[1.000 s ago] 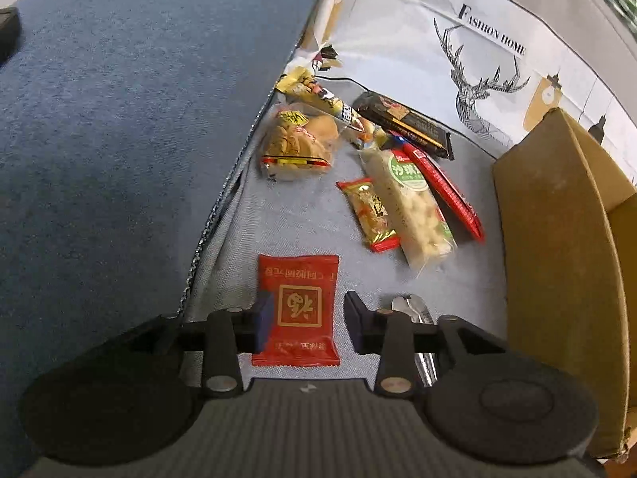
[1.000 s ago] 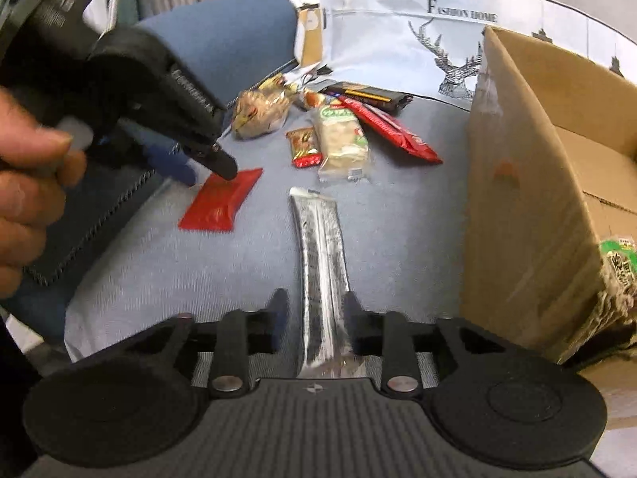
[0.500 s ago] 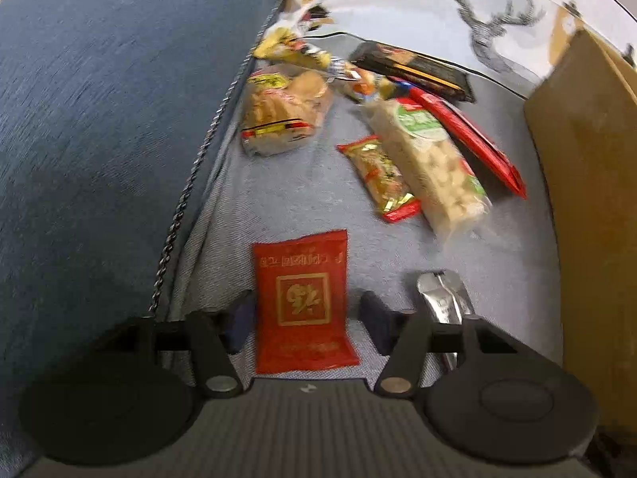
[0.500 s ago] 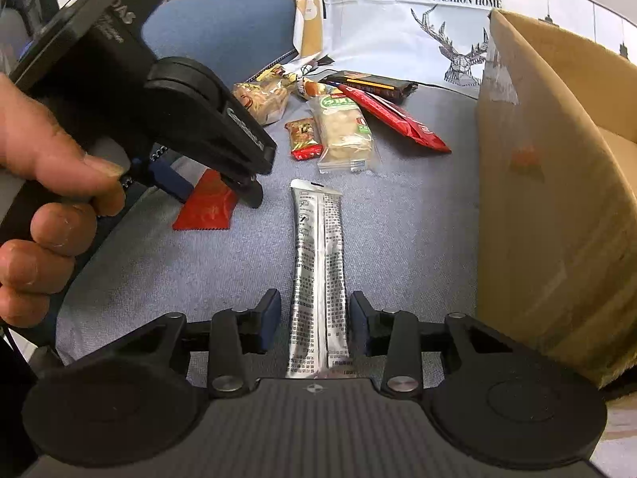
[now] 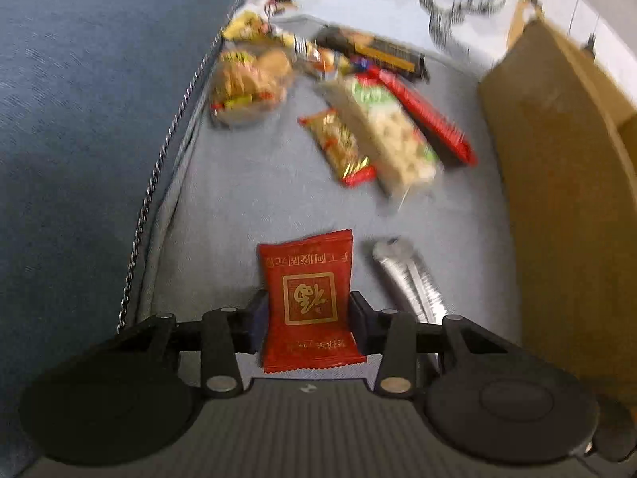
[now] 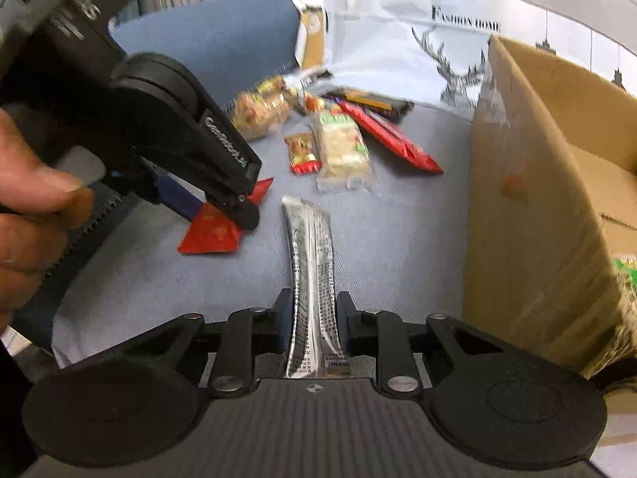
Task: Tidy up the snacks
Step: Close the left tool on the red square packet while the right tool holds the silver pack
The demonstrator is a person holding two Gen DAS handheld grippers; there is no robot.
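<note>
1. Gripping a flat red snack packet [image 5: 308,302] from both sides, the left gripper [image 5: 306,310] has its fingers pressed against the packet's edges; the packet carries a gold square emblem and lies on a pale grey-blue fabric surface [image 5: 247,215].
2. Just right of it lies a long silver foil stick pack [image 6: 312,279]. The right gripper [image 6: 312,318] is clamped on the near end of this pack, one finger at each long side.
3. From the right wrist view, a bare hand [image 6: 28,207] holds the left gripper at the left, its tips down on the red packet.
4. Farther back sits a cluster of snacks: a clear bag of golden pastries [image 5: 249,83], a small red-and-gold wrapper [image 5: 338,145], a clear bag of pale puffed pieces with a green label [image 5: 384,131], a long red stick pack [image 5: 428,119] and a dark bar [image 5: 382,53]. This part is blurred.
5. An open cardboard box [image 6: 529,207] stands at the right, near the silver pack.
6. A white sheet printed with a deer head [image 6: 398,40] hangs behind the snacks.
</note>
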